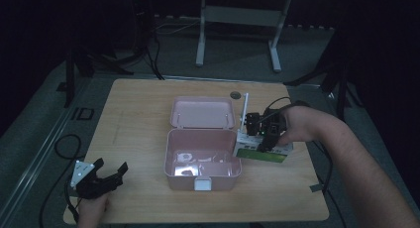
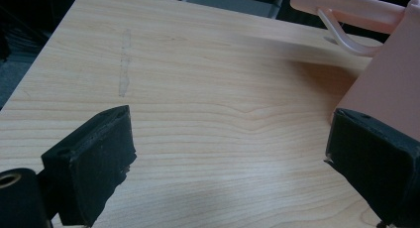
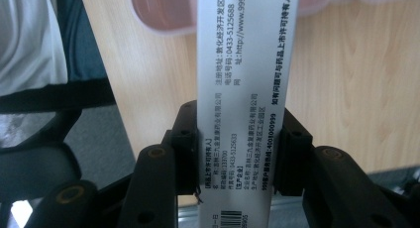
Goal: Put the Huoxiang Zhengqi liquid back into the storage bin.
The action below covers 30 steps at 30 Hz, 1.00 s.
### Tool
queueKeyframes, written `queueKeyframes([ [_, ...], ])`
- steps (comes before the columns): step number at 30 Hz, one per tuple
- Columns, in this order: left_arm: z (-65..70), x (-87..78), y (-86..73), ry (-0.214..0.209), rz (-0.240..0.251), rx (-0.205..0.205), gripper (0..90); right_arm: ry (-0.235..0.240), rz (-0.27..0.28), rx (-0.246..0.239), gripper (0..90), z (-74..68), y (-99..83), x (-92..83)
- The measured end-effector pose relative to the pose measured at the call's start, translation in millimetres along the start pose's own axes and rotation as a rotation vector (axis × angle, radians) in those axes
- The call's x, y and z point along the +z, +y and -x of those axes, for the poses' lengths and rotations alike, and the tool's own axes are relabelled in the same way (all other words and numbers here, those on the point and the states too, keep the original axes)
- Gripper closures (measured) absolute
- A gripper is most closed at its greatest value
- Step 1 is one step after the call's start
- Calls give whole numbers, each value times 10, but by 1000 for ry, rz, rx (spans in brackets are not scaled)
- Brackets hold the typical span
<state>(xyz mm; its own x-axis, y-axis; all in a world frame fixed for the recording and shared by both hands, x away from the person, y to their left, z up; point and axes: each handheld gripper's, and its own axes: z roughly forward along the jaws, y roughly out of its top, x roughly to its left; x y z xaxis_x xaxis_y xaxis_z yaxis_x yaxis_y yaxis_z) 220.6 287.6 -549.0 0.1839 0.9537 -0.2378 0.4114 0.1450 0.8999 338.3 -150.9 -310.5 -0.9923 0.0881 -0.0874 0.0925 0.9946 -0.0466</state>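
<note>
High view shows the right gripper (image 1: 265,141) pinching a white-and-green medicine carton (image 1: 262,151) just right of the open pink box (image 1: 202,158), mid-carry by my judgement, needing a move leftward over the box before release, while the left gripper (image 1: 110,171) rests spread.

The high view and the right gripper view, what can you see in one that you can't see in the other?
The high view has the left claw open near the table's front edge, and the pink box's raised lid. The right gripper view has the small black print and barcode on the white carton's narrow side. Both show the right claw shut on the white carton, the wooden table and part of the pink box.
</note>
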Motion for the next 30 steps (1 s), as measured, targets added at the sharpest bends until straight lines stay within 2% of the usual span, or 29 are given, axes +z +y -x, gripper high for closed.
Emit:
queueKeyframes([
  [2, 0, 1, 1, 1, -2, 2, 49, -4, 23, -12, 617, -31, 48, -33],
  [7, -3, 1, 1, 11, -5, 2, 49, -7, 37, -48, 617, -120, 183, -72],
  [10, 0, -1, 3, 12, -5, 5, 49, -9, 34, -86, 617, -187, 264, -73],
  [18, 12, -1, 6, 11, -5, 17, 49, -39, 1, -120, 617, -308, 505, -35],
  [30, 9, -3, 9, 4, -6, 18, 49, -13, 26, -170, 616, -382, 950, -18],
])
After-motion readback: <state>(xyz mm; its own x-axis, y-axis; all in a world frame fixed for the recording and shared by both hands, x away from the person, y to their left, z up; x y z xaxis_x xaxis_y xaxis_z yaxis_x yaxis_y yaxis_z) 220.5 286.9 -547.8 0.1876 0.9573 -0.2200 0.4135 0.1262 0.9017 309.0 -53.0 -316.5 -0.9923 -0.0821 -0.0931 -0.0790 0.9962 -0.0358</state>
